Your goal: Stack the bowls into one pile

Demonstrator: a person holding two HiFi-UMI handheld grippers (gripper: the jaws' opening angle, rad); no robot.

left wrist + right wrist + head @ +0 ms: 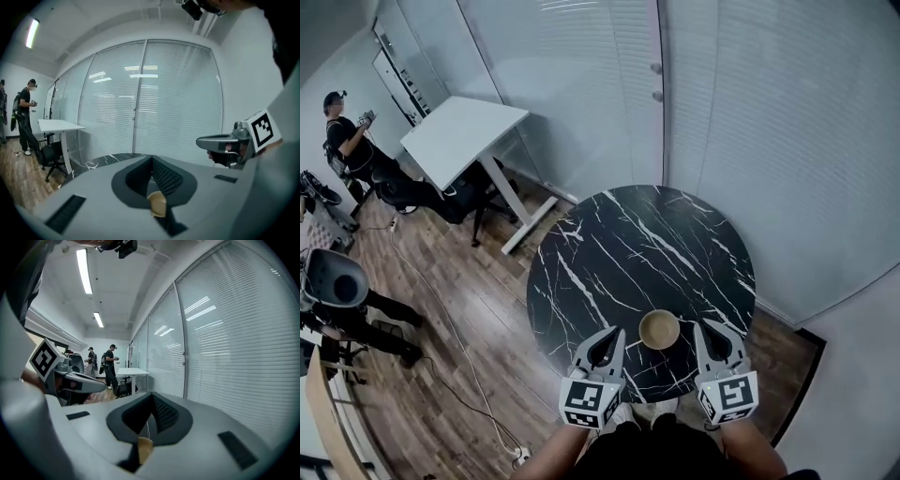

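1. One pile [659, 329] of bowls stands near the lower edge of the table [619, 244], at lower centre of the head view. The number of bowls in it cannot be read.
2. No loose bowl shows elsewhere on the table.
3. The left hand-held gripper [613, 339] has its jaws together and empty, just left of the pile.
4. The right hand-held gripper [704, 330] has its jaws together and empty, just right of the pile.
5. Judgement: stacking appears complete, with no step left.

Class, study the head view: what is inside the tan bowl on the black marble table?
The bowl looks empty: only its tan inner wall and floor show. Whether more bowls are nested beneath it cannot be told from above; the table under it is covered.
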